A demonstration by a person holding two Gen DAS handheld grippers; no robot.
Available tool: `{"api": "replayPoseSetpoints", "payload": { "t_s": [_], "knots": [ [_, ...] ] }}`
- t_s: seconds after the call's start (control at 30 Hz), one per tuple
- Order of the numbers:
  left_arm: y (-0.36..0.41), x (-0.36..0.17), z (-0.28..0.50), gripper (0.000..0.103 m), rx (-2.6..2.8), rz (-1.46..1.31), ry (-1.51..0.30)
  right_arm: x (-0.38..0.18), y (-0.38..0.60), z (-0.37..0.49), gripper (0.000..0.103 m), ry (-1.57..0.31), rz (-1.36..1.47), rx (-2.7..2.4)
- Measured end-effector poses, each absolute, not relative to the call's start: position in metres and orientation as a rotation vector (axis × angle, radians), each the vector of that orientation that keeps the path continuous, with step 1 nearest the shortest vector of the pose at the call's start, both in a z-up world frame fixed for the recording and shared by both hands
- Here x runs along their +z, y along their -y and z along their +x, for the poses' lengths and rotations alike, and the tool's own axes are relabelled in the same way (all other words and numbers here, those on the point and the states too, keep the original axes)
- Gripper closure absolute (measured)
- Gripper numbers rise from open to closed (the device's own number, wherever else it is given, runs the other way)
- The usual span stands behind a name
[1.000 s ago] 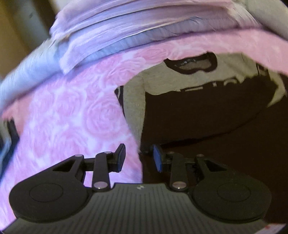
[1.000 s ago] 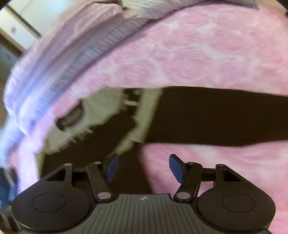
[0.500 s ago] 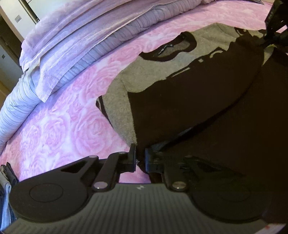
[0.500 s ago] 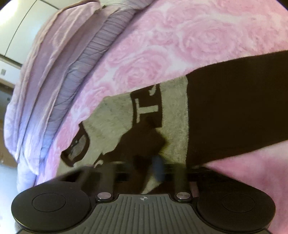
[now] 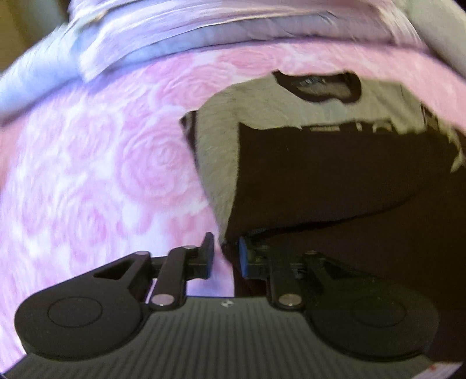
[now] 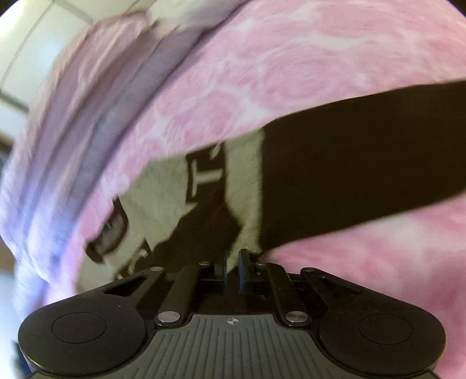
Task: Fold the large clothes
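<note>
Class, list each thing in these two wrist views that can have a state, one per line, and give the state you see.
Grey and black sweatshirt: lying flat on the bed, one black sleeve stretched out sideways.
Left gripper: fingers open, straddling the sweatshirt's edge.
Right gripper: fingers shut on the sweatshirt.
Pink rose-patterned bedspread: spread flat under the sweatshirt.
Lilac folded bedding: piled at the far edge.

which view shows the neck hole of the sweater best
The left wrist view: the whole dark-rimmed neck hole faces the camera, though blurred. The right wrist view shows the same neck hole only edge-on, squeezed at the left.
</note>
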State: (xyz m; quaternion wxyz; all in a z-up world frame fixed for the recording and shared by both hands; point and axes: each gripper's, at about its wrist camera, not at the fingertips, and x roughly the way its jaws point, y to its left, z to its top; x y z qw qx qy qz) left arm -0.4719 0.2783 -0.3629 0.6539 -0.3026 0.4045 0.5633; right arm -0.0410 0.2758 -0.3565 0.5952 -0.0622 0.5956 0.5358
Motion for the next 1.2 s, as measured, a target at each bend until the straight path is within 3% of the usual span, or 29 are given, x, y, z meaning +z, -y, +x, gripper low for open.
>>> {"api": "replayPoseSetpoints", "payload": {
  "t_s": [0.07, 0.27, 0.47, 0.57, 0.63, 0.67, 0.73, 0.9, 1.07, 1.2],
  "knots": [
    [-0.272, -0.354, -0.482, 0.076, 1.308, -0.773, -0.873, -0.353, -0.249, -0.004, 0.067, -1.374, -0.101, 1.158],
    [-0.256, -0.339, -0.492, 0.074, 1.339, -0.976, -0.76, -0.358, -0.171, 0.113, 0.066, -1.308, 0.138, 0.826],
    [-0.26, -0.343, -0.48, 0.074, 1.331, -1.105, -0.667, -0.377, -0.144, 0.169, 0.067, -1.287, 0.338, 0.712],
    [-0.261, -0.345, -0.471, 0.074, 1.317, -1.125, -0.645, -0.386, -0.146, 0.178, 0.071, -1.273, 0.396, 0.698],
    [-0.261, -0.347, -0.467, 0.074, 1.311, -1.143, -0.637, -0.39, -0.152, 0.179, 0.081, -1.262, 0.406, 0.699],
    [-0.261, -0.348, -0.465, 0.074, 1.307, -1.152, -0.632, -0.39, -0.156, 0.18, 0.097, -1.254, 0.388, 0.698],
    [-0.26, -0.349, -0.464, 0.074, 1.298, -1.17, -0.623, -0.38, -0.168, 0.179, 0.099, -1.213, 0.304, 0.707],
    [-0.254, -0.345, -0.47, 0.074, 1.299, -1.189, -0.58, -0.305, -0.231, 0.122, 0.1, -0.882, -0.09, 0.913],
    [-0.251, -0.347, -0.478, 0.074, 1.31, -1.23, -0.53, -0.229, -0.286, -0.027, 0.1, -0.549, -0.309, 1.371],
    [-0.246, -0.347, -0.485, 0.074, 1.313, -1.255, -0.486, -0.206, -0.277, -0.168, 0.1, -0.351, -0.384, 1.768]
  ]
}}
